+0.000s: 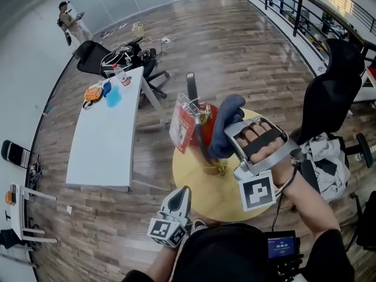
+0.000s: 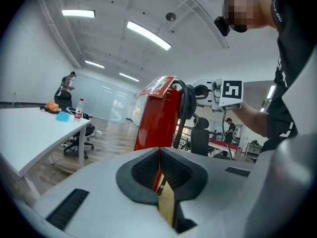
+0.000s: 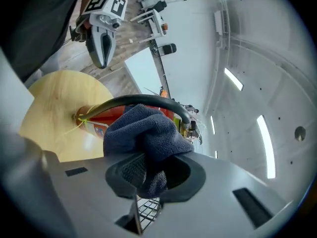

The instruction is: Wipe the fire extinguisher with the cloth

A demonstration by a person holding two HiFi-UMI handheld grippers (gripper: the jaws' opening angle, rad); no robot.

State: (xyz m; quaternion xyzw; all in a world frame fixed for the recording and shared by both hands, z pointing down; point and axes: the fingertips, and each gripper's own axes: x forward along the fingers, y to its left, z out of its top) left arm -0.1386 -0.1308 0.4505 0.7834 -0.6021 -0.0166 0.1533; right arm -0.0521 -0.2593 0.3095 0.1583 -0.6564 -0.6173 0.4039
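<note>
The round yellow table (image 1: 200, 190) is seen in the middle. The red fire extinguisher (image 1: 210, 115) is stood upright on it. A dark blue cloth (image 1: 228, 119) is held against the extinguisher's side, pinched tight by the right gripper (image 3: 148, 172). The left gripper (image 2: 159, 170) is held by the table's edge, its jaws closed on nothing.

One fire extinguisher (image 1: 210, 113), one cloth (image 1: 231, 108), two hand-held grippers (image 1: 183, 191) (image 1: 230, 135), two tables (image 1: 106, 140) (image 1: 202, 187)

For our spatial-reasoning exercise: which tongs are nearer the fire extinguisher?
Right. The right tongs hold the cloth against the fire extinguisher; the left tongs, shut, hover apart from it.
</note>
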